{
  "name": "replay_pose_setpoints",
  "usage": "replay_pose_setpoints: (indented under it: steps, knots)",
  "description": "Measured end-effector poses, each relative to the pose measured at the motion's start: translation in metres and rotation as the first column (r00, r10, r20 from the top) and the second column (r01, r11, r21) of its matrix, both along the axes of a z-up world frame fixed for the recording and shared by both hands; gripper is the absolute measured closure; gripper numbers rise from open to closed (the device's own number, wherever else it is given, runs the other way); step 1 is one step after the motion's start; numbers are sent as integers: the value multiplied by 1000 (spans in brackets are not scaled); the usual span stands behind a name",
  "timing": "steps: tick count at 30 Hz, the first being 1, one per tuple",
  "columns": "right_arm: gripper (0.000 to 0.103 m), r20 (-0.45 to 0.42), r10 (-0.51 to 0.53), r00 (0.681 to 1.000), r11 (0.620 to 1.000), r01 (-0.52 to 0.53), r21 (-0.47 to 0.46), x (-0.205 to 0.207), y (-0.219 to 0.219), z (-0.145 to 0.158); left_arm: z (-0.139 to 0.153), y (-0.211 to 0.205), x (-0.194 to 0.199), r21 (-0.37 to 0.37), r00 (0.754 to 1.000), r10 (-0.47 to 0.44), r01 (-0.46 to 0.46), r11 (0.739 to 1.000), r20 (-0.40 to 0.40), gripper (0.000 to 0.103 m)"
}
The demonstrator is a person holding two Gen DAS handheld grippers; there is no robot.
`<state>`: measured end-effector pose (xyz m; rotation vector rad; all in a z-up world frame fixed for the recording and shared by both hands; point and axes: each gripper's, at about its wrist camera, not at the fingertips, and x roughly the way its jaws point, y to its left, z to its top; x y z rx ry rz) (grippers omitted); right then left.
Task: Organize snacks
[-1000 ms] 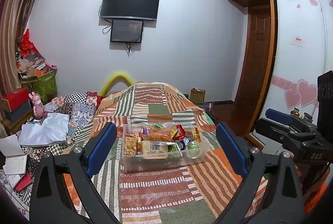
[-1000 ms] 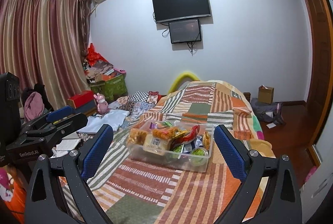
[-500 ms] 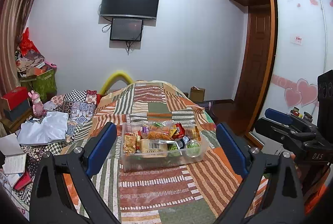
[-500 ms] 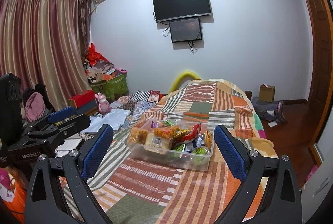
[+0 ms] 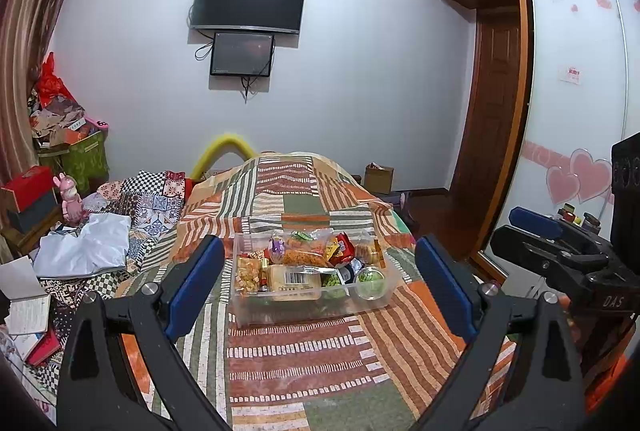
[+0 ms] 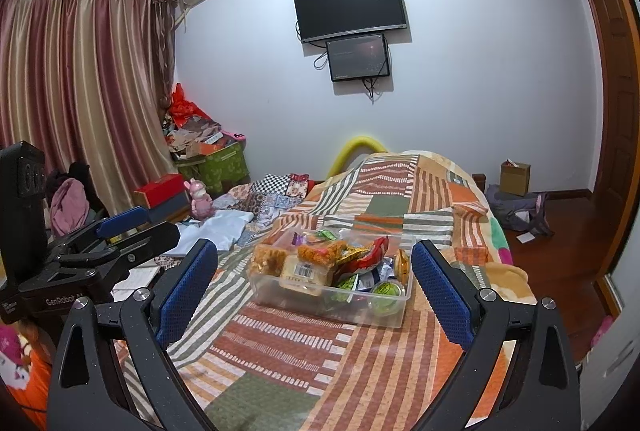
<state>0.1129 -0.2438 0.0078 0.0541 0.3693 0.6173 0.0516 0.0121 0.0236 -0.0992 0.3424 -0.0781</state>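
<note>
A clear plastic bin (image 5: 256, 307) (image 6: 362, 313) full of mixed snack packets sits on the striped patchwork bedspread (image 5: 296, 355) (image 6: 304, 347). On top lie a pale pack with a barcode (image 5: 294, 281) (image 6: 306, 273), orange crisps (image 5: 304, 257) (image 6: 322, 251) and a round green-lidded cup (image 5: 371, 277) (image 6: 386, 289). My left gripper (image 5: 316, 283) is open and empty, held short of the bin. My right gripper (image 6: 314, 281) is likewise open and empty, back from the bin. Each gripper shows at the edge of the other's view.
Clothes, patterned cloth and a pink rabbit figure (image 5: 72, 195) clutter the bed's left side. Books (image 5: 24, 311) lie at the near left. A wardrobe (image 5: 576, 119) and wooden door (image 5: 492, 111) stand to the right. A cardboard box (image 6: 516, 178) sits on the floor by the far wall.
Both views have tilted up slightly, so the bin sits a little lower between the fingers. Both grippers stay open and empty.
</note>
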Motion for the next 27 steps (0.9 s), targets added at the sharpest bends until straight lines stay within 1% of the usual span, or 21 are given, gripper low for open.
replay_pose_setpoints:
  steps: [27]
  knots:
    - [6,-3,-4,1000,1000,4,3,2,-1,1,-2,5,0,-13,1000,-18,18,1000,-15,6]
